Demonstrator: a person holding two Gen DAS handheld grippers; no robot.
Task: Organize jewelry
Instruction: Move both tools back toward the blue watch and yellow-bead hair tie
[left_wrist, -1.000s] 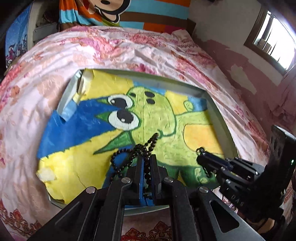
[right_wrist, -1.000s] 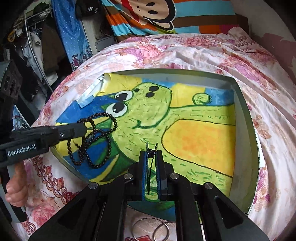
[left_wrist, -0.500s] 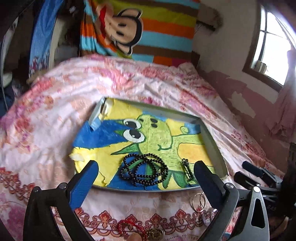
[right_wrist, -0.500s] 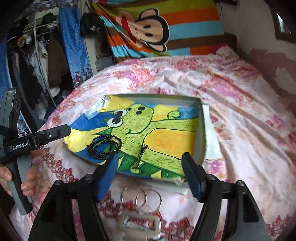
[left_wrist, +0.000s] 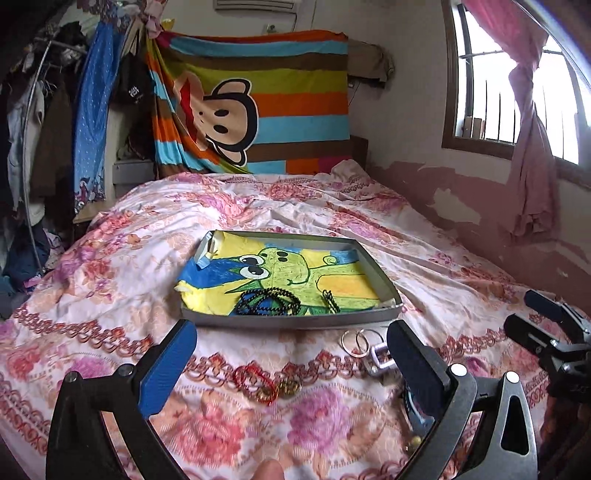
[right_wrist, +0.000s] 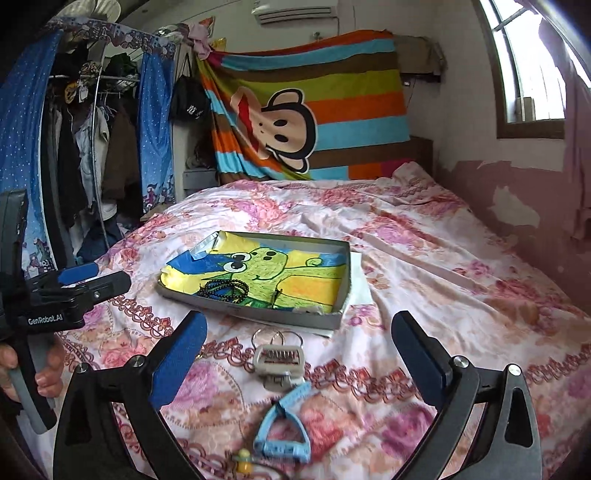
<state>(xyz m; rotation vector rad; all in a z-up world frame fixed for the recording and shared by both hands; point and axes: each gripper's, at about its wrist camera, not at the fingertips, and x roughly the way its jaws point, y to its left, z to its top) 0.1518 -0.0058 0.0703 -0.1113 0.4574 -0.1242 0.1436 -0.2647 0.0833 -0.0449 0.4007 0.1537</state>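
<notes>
Two grippers are held above a bed covered in a pink floral sheet (left_wrist: 207, 221), both with jaws spread wide apart and nothing between them. The left gripper (left_wrist: 291, 354) shows blue-padded fingers (left_wrist: 166, 369) framing the near part of the bed; the right gripper (right_wrist: 299, 347) appears likewise in its own view, with the left unit visible at the left edge, gripped by a hand (right_wrist: 44, 369).

A shallow grey tray (left_wrist: 295, 322), lined with a drawing of a green cartoon creature on yellow and blue, lies on the sheet ahead of both grippers. Inside it, near the front wall, rests a coiled string of black beads (left_wrist: 267, 301); just to its right lies a small dark clip-like piece (left_wrist: 330, 301), too small to identify.

On the sheet in front of the tray lie two thin metal hoops (right_wrist: 277, 338), touching or overlapping, a pale grey hair clip (right_wrist: 279, 365) just below them, and a light blue clip (right_wrist: 282, 432) nearer the camera. A red cord bracelet (left_wrist: 256, 382) with a gold-coloured charm lies to the left of these in the left wrist view.
</notes>
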